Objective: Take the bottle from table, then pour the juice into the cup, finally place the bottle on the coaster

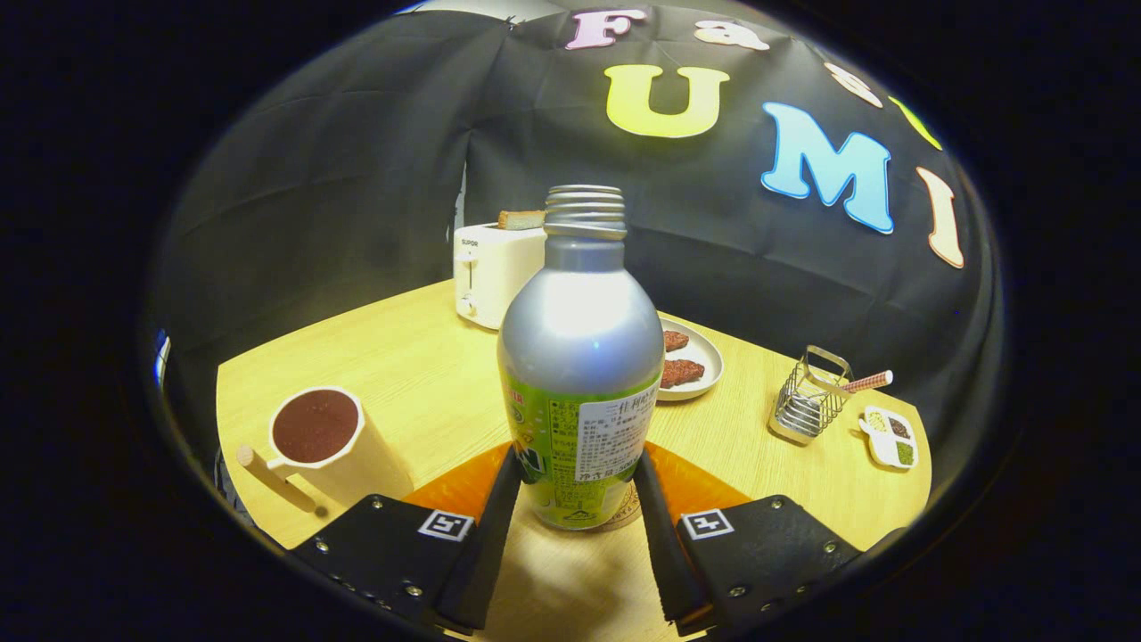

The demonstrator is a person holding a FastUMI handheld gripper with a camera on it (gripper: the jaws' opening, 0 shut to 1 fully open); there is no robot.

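Note:
A silver bottle [579, 357] with a green label and no cap stands upright between my fingers. My gripper [578, 459] is shut on the bottle, with both black fingers [495, 508] pressed against its lower label. The bottle's base rests on a round brownish coaster [635, 515], of which only a thin edge shows; the coaster lies on an orange mat [446, 489]. To the left of my fingers stands a cream cup [334, 446] with a wooden handle. It is filled with dark red juice [314, 425].
On the wooden table [401, 357], a white toaster [492, 267] with a slice of bread stands beyond the bottle. Right of the bottle are a plate with brown pieces [688, 357], a wire rack [809, 397] and a small divided dish [890, 437].

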